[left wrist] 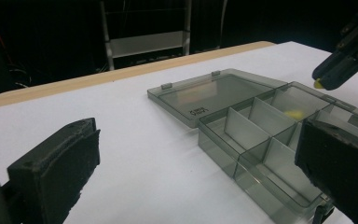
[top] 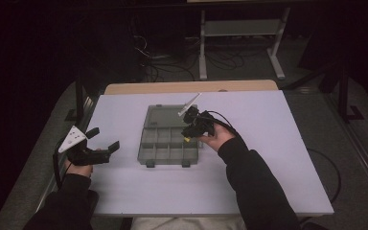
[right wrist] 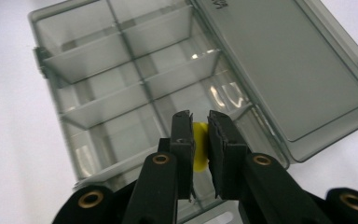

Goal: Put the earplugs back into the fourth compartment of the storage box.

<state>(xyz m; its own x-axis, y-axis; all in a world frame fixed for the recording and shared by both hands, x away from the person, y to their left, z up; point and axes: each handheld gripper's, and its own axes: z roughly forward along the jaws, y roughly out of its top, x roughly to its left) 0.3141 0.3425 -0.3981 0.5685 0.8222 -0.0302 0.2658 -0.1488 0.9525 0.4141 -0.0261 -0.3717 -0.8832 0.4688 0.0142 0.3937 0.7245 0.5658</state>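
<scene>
A smoky clear compartment box [top: 167,146] lies open mid-table, its lid [top: 165,116] flat behind it. My right gripper [top: 188,136] hovers over the box's right end, shut on a small yellow piece [right wrist: 199,151], just above a compartment by the hinge. The left gripper view shows that gripper [left wrist: 324,79] at the top right, yellow tip [left wrist: 317,84] downward. A second small yellow thing [left wrist: 292,113] lies in a back-row compartment. My left gripper [top: 104,138] rests left of the box, jaws wide apart and holding nothing [left wrist: 196,163].
The box [right wrist: 121,93] has several divided cells, most bare. The white table top [top: 268,158] stretches wide on every side of it, with a wooden strip [top: 191,86] along the far edge. Beyond are a metal rack [top: 242,28] and floor cables.
</scene>
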